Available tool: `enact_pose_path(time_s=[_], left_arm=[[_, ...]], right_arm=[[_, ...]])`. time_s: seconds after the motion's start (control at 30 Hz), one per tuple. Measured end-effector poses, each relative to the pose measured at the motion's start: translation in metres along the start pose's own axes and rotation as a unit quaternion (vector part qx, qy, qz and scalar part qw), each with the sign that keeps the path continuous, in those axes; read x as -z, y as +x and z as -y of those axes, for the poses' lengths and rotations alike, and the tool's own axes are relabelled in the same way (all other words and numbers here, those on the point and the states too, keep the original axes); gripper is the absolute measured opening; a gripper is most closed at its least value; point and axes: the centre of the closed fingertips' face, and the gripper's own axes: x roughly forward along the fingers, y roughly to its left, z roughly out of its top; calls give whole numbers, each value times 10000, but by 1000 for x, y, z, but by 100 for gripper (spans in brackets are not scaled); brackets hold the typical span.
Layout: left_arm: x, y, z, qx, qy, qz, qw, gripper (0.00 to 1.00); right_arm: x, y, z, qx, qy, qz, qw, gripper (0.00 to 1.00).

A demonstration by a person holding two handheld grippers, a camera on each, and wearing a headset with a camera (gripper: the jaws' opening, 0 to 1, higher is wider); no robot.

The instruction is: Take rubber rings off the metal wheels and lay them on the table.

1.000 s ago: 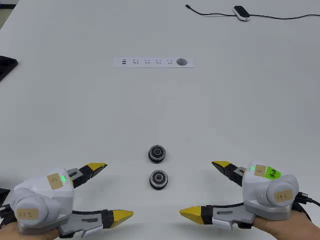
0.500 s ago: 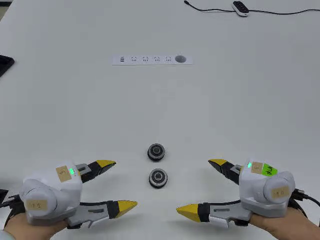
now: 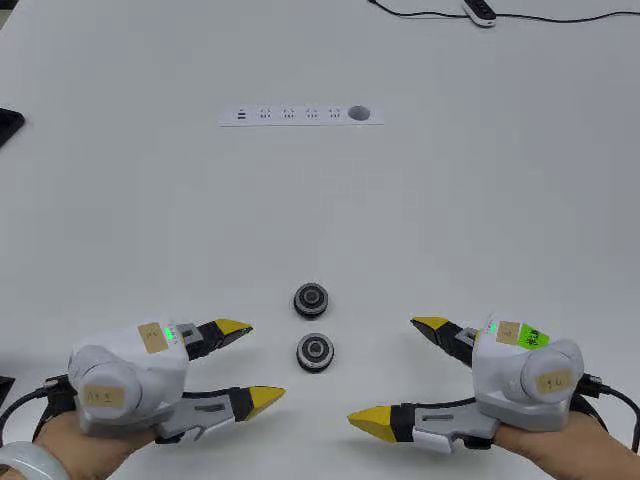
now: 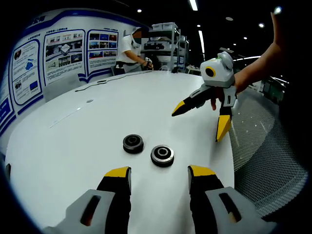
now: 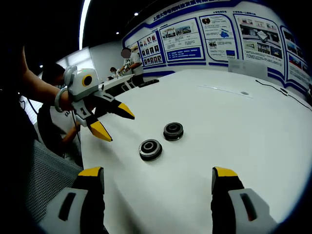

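Observation:
Two small metal wheels with black rubber rings lie flat on the white table, one behind the other. The near wheel [image 3: 315,351] [image 4: 162,155] [image 5: 150,149] sits between my two grippers; the far wheel [image 3: 311,299] [image 4: 133,143] [image 5: 173,130] lies just beyond it. My left gripper [image 3: 249,364] [image 4: 158,175] is open, its yellow tips a short way left of the near wheel. Right of that wheel my right gripper [image 3: 395,372] [image 5: 157,176] is open wide. Neither holds anything.
A white power strip [image 3: 299,115] lies flat further back on the table. A black cable with a remote [image 3: 478,9] runs along the far right edge. A dark object [image 3: 8,124] sits at the left edge. People stand beyond the table [image 4: 130,45].
My left gripper has moved right and forward toward the near wheel. The right gripper has shifted slightly left. The wheels have stayed put.

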Motion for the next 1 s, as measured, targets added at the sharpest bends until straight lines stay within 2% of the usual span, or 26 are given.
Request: enact_pose_path(time_s=[1.0], left_arm=[[-14,37,5,148,327,-235,9991,24]], right_arm=[[2,3,-2,-43,98,-6,9999,90]])
